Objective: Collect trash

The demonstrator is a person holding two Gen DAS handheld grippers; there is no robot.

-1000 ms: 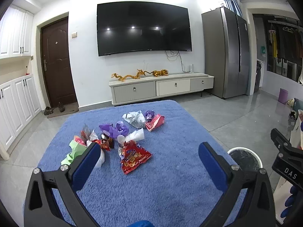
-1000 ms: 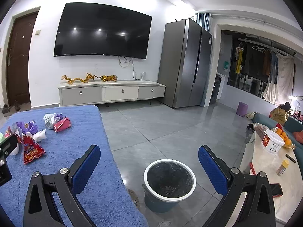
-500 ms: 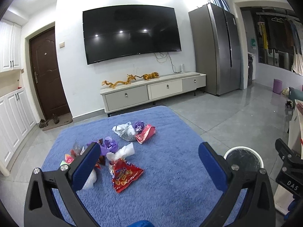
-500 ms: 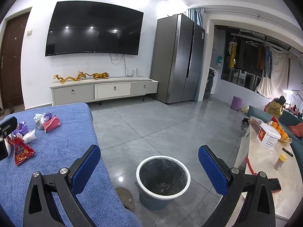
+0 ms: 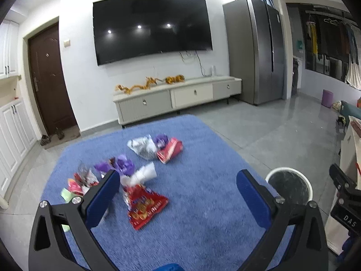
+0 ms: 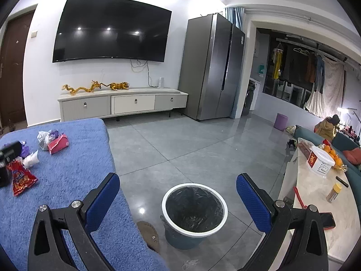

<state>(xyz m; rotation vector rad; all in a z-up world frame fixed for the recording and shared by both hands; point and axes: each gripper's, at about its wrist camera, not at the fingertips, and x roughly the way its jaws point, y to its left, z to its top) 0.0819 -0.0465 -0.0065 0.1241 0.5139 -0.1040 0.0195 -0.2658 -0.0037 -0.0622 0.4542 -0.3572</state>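
Note:
Several pieces of trash lie on a blue cloth-covered table [image 5: 203,225]: a red snack bag [image 5: 144,205], a white crumpled paper [image 5: 144,174], purple wrappers [image 5: 123,166], a silver bag [image 5: 142,146] and a red packet [image 5: 170,150]. My left gripper [image 5: 178,196] is open and empty above the table, just right of the red snack bag. My right gripper [image 6: 178,196] is open and empty above a white-rimmed bin [image 6: 195,212] with a black liner on the floor. The bin also shows in the left wrist view [image 5: 290,186].
The table's right edge [image 6: 117,180] borders grey floor tiles. A pale side table [image 6: 320,203] with a container, bottle and phone stands right of the bin. A TV cabinet [image 5: 178,99], fridge [image 5: 255,49] and door [image 5: 49,79] line the far wall.
My left gripper has shifted right, so the trash sits further left in its view. My right gripper has drifted a little right, with the bin staying between its fingers.

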